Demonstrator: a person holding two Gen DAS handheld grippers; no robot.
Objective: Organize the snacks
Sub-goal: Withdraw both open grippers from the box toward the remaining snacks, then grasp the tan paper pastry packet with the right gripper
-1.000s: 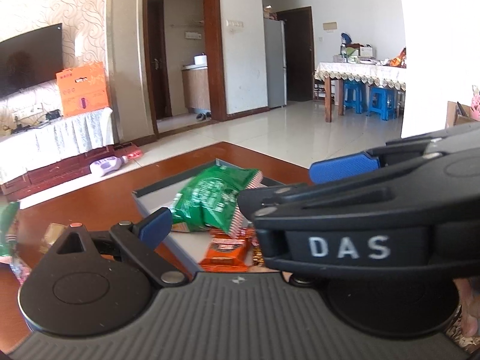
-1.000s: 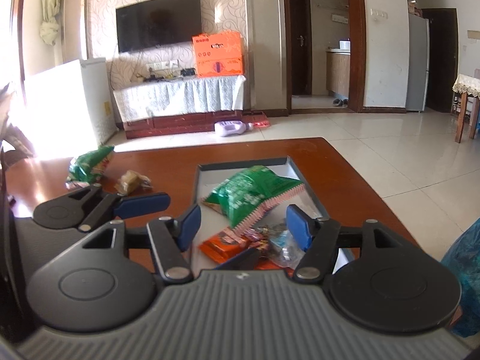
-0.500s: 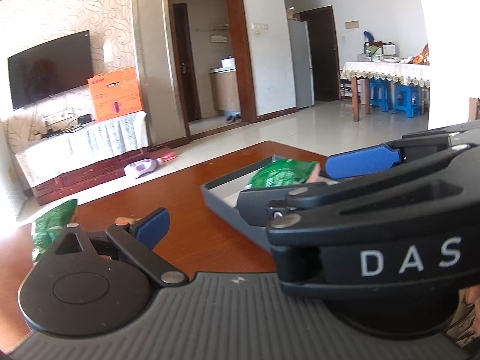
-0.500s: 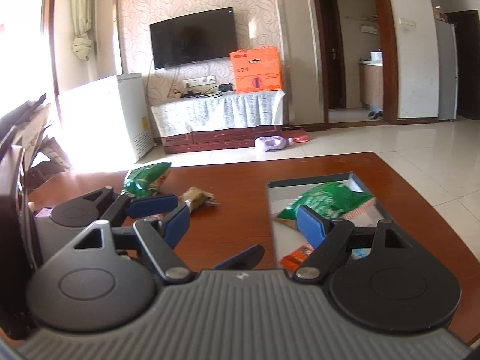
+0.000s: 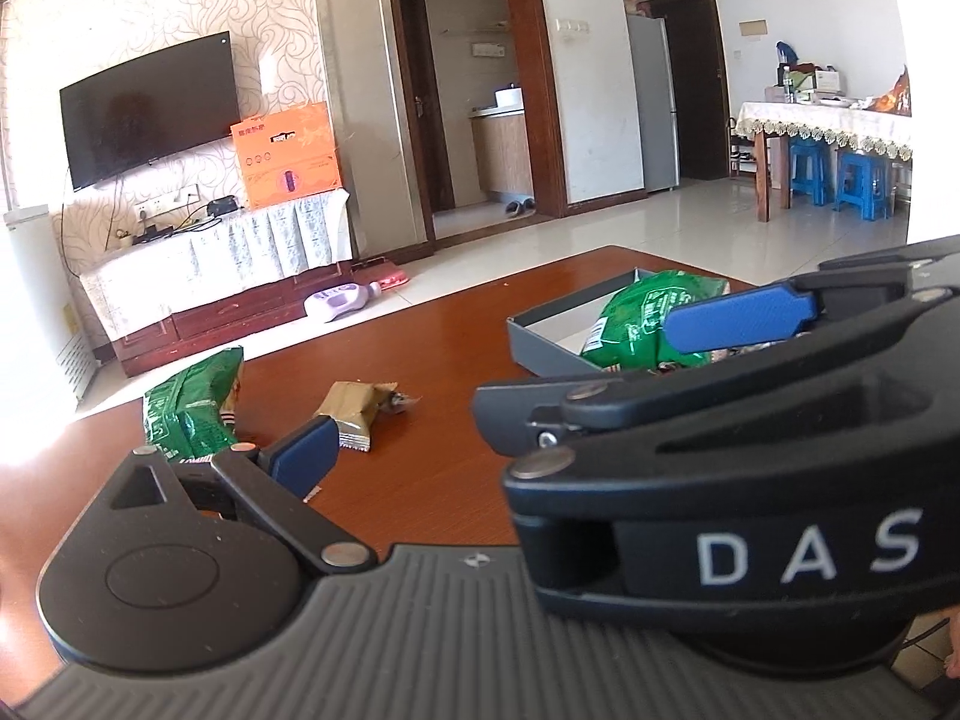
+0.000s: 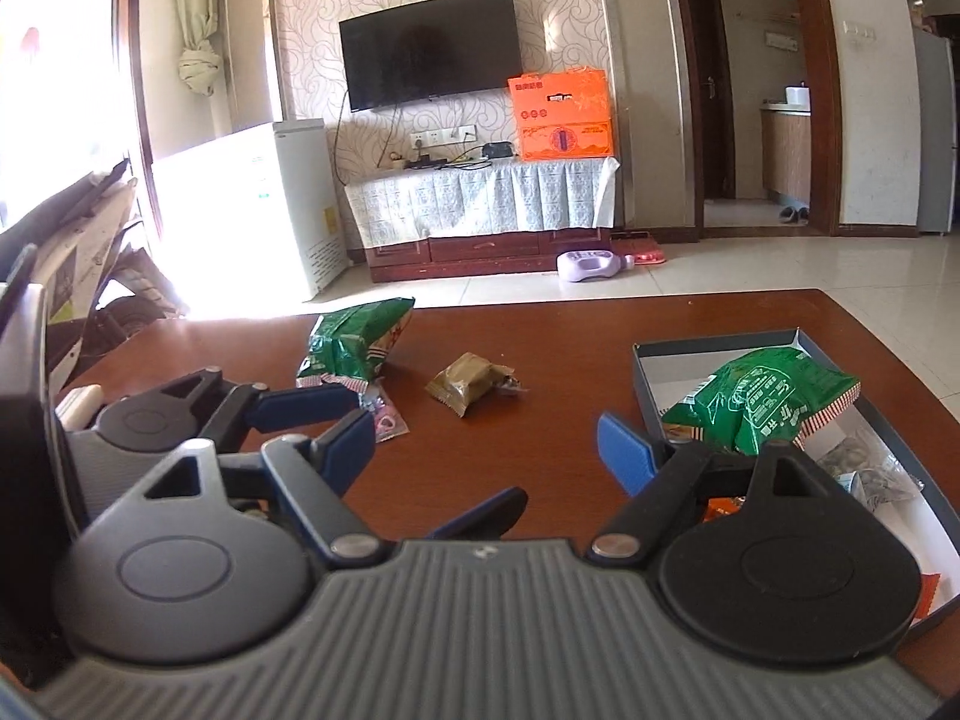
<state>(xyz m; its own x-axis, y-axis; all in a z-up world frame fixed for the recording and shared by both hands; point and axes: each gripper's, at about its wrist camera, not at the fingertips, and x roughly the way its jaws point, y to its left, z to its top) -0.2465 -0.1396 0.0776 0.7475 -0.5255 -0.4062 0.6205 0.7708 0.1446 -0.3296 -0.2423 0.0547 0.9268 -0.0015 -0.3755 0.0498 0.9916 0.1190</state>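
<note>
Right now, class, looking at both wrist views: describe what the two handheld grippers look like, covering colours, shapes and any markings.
Both are black plastic. The right gripper has a ribbed grey base, two round black pivot discs, angular linkage arms with silver rivets, and blue finger pads. The left gripper shows the same build and blue pads. Seen side-on from the left wrist view, the right gripper's body bears white letters "DAS".

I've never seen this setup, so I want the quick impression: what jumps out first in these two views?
The grey tray at the table's right, with a bright green snack bag lying on top of other packets. Left of it on the red-brown table, another green bag and a small brown packet lie loose. The right gripper hangs open and empty in the foreground.
</note>
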